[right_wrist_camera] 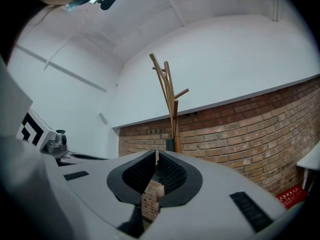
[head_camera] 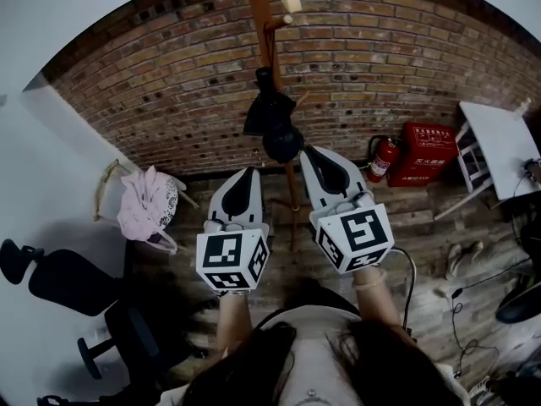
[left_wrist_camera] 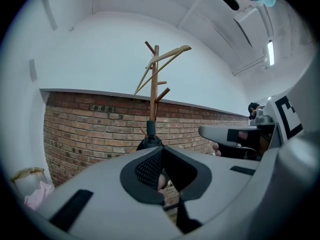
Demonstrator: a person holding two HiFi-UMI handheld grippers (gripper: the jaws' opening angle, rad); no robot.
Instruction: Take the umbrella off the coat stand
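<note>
A black folded umbrella point(head_camera: 272, 123) hangs on the wooden coat stand point(head_camera: 260, 24) in front of the brick wall. My left gripper point(head_camera: 250, 174) is held just below and left of it, jaws shut with nothing between them. To the right of the umbrella's lower end, my right gripper point(head_camera: 307, 151) is also shut and empty. In the left gripper view the umbrella's top point(left_wrist_camera: 149, 138) peeks over the shut left gripper point(left_wrist_camera: 160, 152), with the stand point(left_wrist_camera: 156, 84) rising above. In the right gripper view the stand point(right_wrist_camera: 171, 101) is beyond the right gripper point(right_wrist_camera: 156, 155).
A pink cloth point(head_camera: 145, 203) lies over a basket at the left. A black office chair point(head_camera: 80, 290) stands at lower left. A red fire extinguisher point(head_camera: 384, 159) and red box point(head_camera: 427, 153) sit by the wall. A white table point(head_camera: 505, 138) and floor cables point(head_camera: 461, 315) are at the right.
</note>
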